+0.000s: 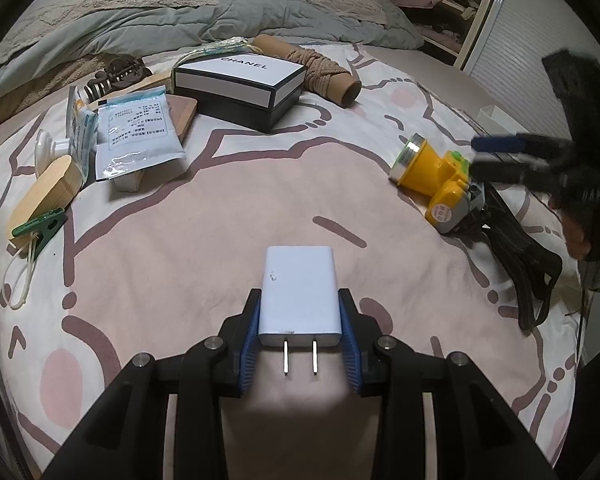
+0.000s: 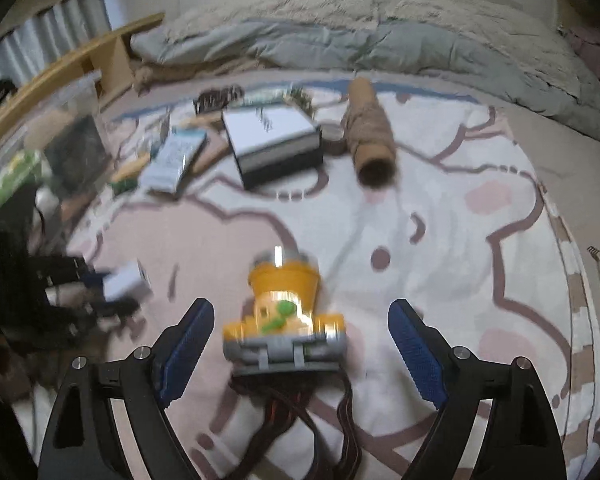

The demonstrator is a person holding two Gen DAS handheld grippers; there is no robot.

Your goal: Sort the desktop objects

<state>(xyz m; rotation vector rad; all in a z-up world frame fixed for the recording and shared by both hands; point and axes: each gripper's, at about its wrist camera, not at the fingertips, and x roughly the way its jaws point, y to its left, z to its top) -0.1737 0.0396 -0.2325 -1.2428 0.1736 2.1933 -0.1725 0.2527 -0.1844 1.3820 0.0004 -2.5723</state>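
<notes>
My left gripper (image 1: 300, 316) is shut on a white plug charger (image 1: 298, 292), prongs pointing back toward the camera, held just above the pink patterned bedspread (image 1: 180, 264). A yellow headlamp (image 1: 432, 178) with black straps lies on the bedspread to the right. In the right wrist view the headlamp (image 2: 284, 316) lies between the wide-apart blue pads of my right gripper (image 2: 300, 340), which is open and does not touch it. The right gripper (image 1: 496, 156) also shows blurred at the right edge of the left wrist view. The charger (image 2: 126, 280) appears blurred at the left.
A black-and-white box (image 1: 240, 88), a cardboard tube wound with rope (image 1: 320, 68), a sachet packet (image 1: 138, 136), a wooden piece with a green clip (image 1: 40, 216) and a brown hair claw (image 1: 116, 74) lie at the back left. Grey duvet (image 1: 180, 16) behind. A clear bin (image 2: 32, 148) stands left.
</notes>
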